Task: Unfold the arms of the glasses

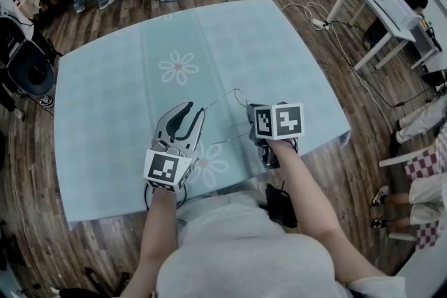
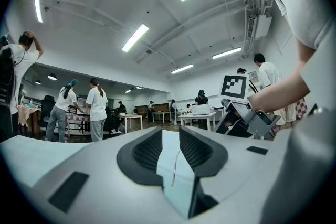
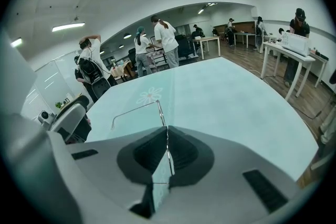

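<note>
Over the 6 o'clock side of the teal-clothed worktop [image 1: 105,115] hang the glasses [image 1: 225,97]. My right tongs [image 3: 166,134] clamp the wire frame [image 3: 157,107]; my left tongs [image 2: 169,135] stand apart around one arm [image 2: 175,168]. Unfolding looks underway: next I'd pinch that arm and swing it out gently.

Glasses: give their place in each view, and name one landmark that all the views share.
Head view: the glasses sit mid-picture, between the two tools.
Left gripper view: only a thin wire of them shows, low centre, between the left tool's open jaws.
Right gripper view: low centre, clamped in the right tool, one arm reaching left.
Shared landmark: the pale teal tablecloth beneath.
</note>
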The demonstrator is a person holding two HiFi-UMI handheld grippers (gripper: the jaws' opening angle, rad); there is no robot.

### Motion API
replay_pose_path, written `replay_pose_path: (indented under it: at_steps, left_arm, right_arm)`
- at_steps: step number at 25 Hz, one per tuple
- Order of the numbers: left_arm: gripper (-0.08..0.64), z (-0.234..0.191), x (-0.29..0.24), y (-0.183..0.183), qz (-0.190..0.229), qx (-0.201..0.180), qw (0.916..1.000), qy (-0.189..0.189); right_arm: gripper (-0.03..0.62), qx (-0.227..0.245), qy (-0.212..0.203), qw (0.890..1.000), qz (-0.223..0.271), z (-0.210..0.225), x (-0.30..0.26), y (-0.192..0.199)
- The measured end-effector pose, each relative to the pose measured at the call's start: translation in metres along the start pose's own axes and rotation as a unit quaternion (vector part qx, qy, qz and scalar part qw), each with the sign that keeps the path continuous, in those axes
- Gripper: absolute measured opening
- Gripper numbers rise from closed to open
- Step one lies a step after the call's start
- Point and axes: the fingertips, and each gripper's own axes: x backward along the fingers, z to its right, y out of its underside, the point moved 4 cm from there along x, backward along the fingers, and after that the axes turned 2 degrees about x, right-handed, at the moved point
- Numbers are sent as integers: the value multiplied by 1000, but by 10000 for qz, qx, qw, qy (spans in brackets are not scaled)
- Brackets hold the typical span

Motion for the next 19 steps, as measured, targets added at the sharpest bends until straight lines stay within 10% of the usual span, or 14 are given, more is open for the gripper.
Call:
replay_pose_path:
  at_steps: [6,19]
  left_arm:
    - [9,-1,5,-4,164,-113,9998,-70]
    - [8,-4,8,-8,217,-193,9994,-199]
  right_arm:
    - [14,12,30,10000,-23,-4,-1,2]
    - [14,44,61,10000,-18,-3,0,-1]
